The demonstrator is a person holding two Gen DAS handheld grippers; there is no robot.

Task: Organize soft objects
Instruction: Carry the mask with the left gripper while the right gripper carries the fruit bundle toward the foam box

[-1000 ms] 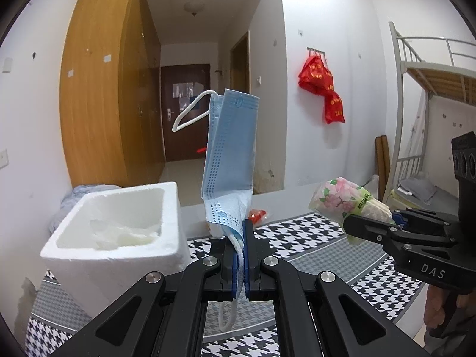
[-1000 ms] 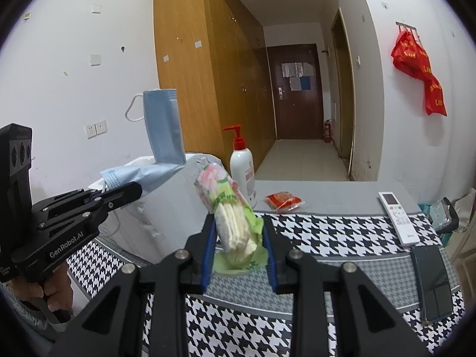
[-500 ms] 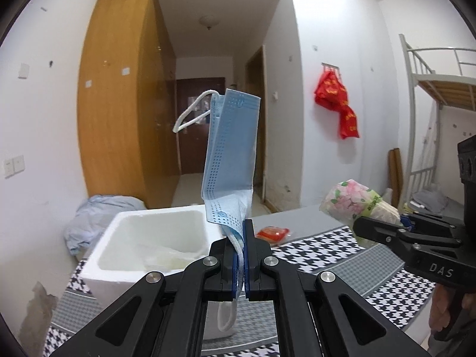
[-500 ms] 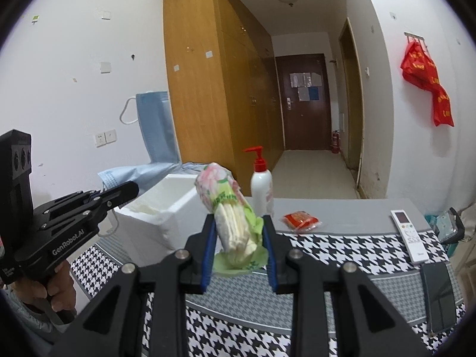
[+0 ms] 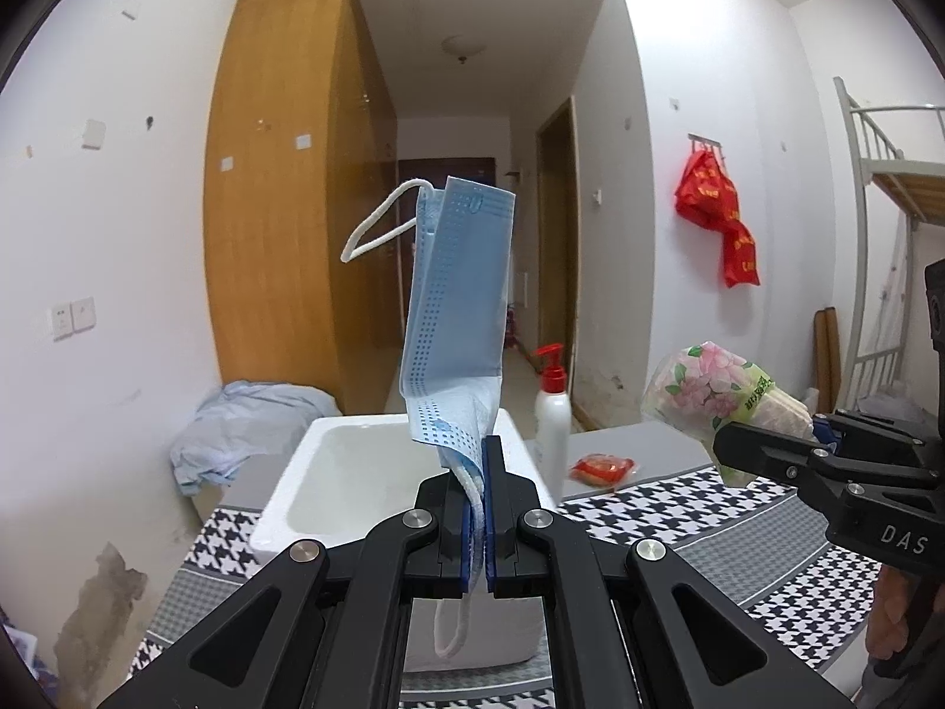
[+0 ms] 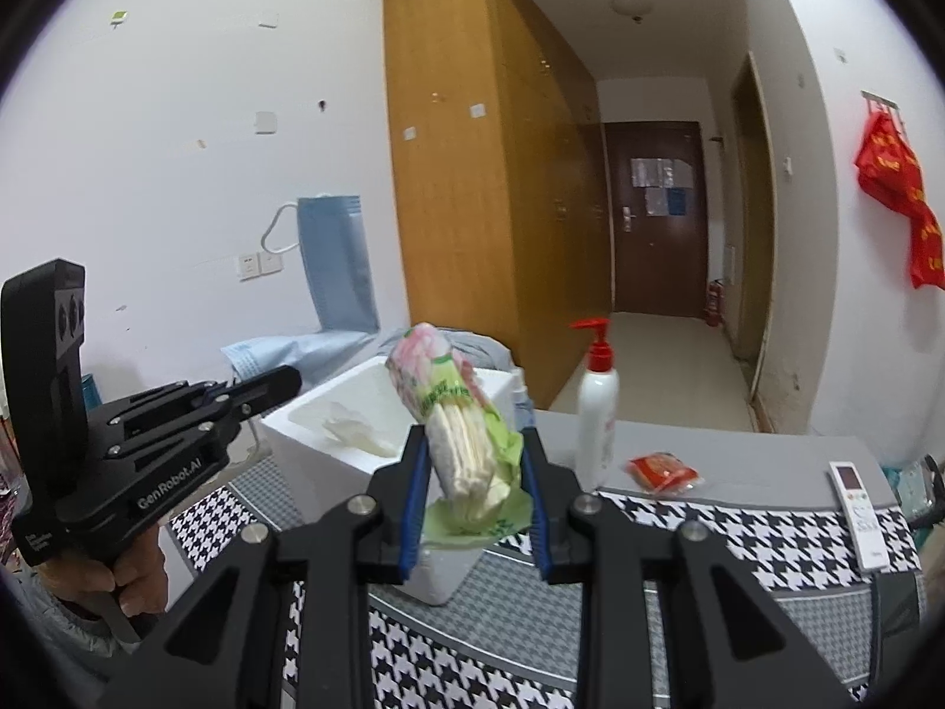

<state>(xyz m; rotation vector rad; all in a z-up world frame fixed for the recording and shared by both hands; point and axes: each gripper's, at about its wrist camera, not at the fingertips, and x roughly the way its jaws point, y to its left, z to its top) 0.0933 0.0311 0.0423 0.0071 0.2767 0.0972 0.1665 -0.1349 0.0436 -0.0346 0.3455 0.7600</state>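
Observation:
My left gripper (image 5: 483, 461) is shut on a blue face mask (image 5: 458, 319) that stands up above the jaws, one ear loop hanging below. It is held over the near side of a white foam box (image 5: 331, 490). My right gripper (image 6: 472, 449) is shut on a flowered tissue pack (image 6: 458, 413) and holds it above the table beside the box (image 6: 378, 407). The right gripper (image 5: 762, 449) with the pack (image 5: 714, 390) shows at the right of the left wrist view. The left gripper (image 6: 277, 381) with the mask (image 6: 336, 263) shows at the left of the right wrist view. A crumpled white sheet (image 6: 354, 428) lies in the box.
A white pump bottle (image 6: 596, 407) stands right of the box, with a red packet (image 6: 664, 470) beside it. A remote control (image 6: 859, 505) lies at the table's right side. A houndstooth cloth (image 6: 738, 537) covers the table. A blue bundle (image 5: 248, 425) lies behind the box.
Both grippers have moved left and up, each keeping its hold. The foam box has shifted from the left of the left wrist view to its centre, and the pump bottle has come into view.

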